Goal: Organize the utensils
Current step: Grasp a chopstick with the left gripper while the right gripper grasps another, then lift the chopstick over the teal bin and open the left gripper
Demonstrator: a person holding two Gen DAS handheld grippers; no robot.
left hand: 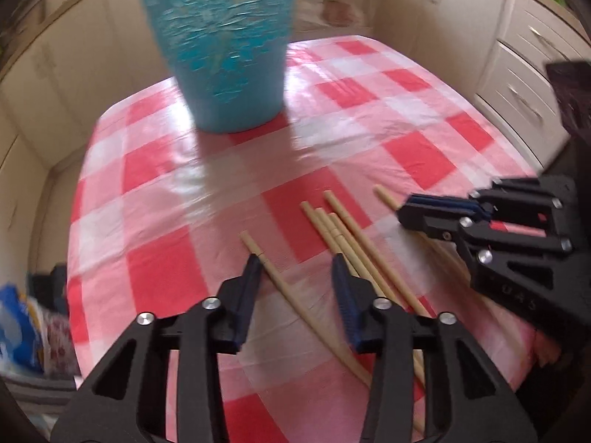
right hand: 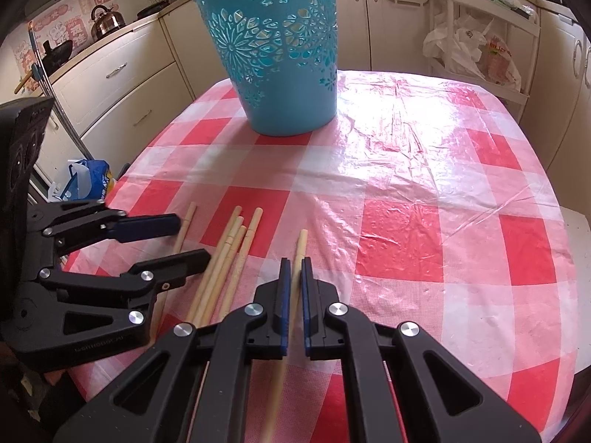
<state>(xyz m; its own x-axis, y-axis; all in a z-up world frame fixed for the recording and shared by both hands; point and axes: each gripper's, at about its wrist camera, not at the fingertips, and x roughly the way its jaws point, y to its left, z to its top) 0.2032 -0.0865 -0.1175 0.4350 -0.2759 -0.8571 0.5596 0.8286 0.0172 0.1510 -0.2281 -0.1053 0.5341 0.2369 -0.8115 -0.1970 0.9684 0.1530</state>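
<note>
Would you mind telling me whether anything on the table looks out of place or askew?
The chopsticks lie loose and fanned unevenly on the checked tablecloth, outside the blue basket. One chopstick is pinched in the right gripper; another lies between the left gripper fingers. Nothing looks spilled or damaged.

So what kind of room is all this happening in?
Most likely a home kitchen: a kettle sits on the counter, cream cabinets with drawers line the walls, and a checked tablecloth covers the table.

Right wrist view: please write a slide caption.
Right gripper clamps one pale wooden chopstick before the turquoise perforated plastic basket.
</note>
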